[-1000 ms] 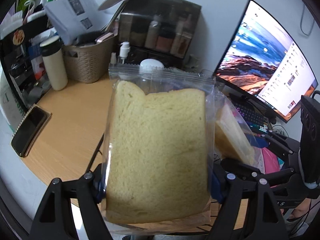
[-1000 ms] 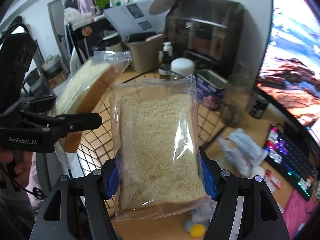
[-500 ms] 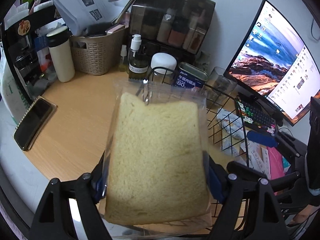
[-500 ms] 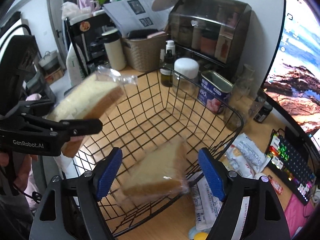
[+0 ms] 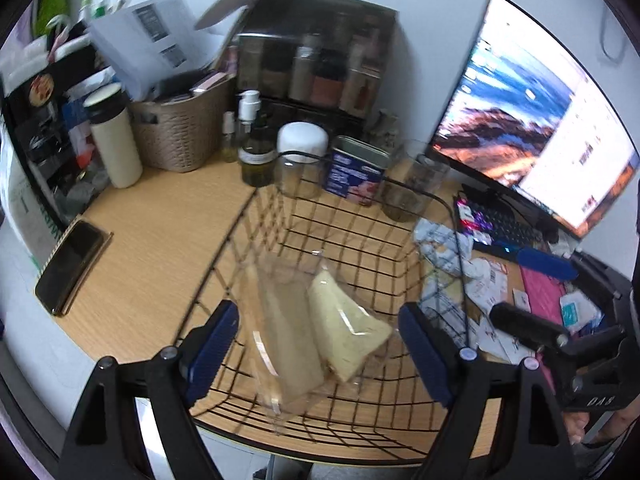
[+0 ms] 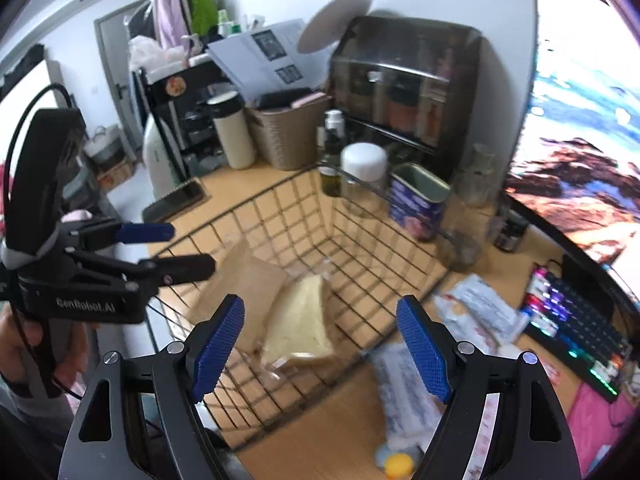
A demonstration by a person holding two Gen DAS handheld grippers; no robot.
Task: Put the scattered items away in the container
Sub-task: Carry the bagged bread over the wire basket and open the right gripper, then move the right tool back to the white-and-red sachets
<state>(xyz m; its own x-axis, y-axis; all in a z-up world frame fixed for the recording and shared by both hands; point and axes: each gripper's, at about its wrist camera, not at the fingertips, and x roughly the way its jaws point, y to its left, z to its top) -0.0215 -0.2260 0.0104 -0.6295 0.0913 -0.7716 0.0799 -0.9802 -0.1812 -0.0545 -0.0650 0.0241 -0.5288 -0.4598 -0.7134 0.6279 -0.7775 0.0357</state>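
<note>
Inside the wire basket (image 5: 400, 200), two bagged bread slices (image 5: 344, 328) lean lengthwise.

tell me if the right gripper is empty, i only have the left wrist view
observer: yes, the right gripper is open, with nothing between its pads
operator: anything loose on the desk right under it
observer: a small yellow thing lies on the desk outside the basket, too blurred to name
</note>
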